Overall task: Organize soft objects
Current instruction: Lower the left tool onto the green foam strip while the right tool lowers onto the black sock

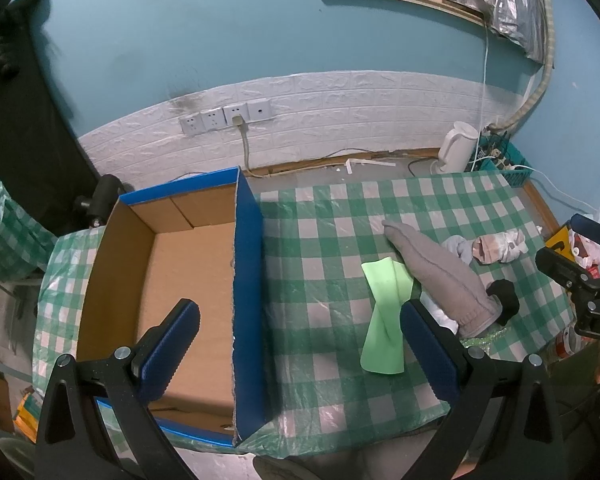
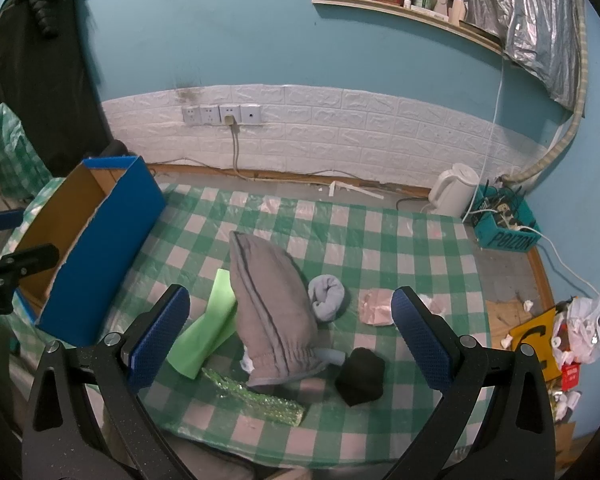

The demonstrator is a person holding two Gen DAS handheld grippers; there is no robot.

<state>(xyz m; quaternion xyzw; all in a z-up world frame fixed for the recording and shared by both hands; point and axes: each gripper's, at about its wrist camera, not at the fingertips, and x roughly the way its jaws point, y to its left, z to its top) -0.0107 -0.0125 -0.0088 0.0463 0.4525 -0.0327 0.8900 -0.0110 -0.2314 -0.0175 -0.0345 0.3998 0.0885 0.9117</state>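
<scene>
Left gripper (image 1: 300,352) was spread wide, nothing btwn its blue pads, touching nothing; it hung over the blue wall of the cardboard box (image 1: 248,280), one finger above the box's bare brown floor, the other above the cloth. Right gripper (image 2: 290,336) was likewise fully released & empty, hovering above the pile near the desk's front edge.

Box sat at the left edge of the desk (image 2: 260,216), which carried a green-white checked cover.

Grey mitten (image 2: 268,312) lay mid-desk, long axis running front to back, its tip pointing to the back edge, elastic cuff toward the front. Green cloth strip (image 2: 208,328) lay just left of it, slanted, partly tucked under the mitten. Rolled light-blue sock (image 2: 327,298) touched the mitten's right side. Black sock bundle (image 2: 360,376) sat by the cuff, toward the front-right. Green sequin band (image 2: 256,400) lay along the front edge, under the cuff. Pink crumpled wad (image 2: 376,307) lay right of the blue sock, apart from it
</scene>
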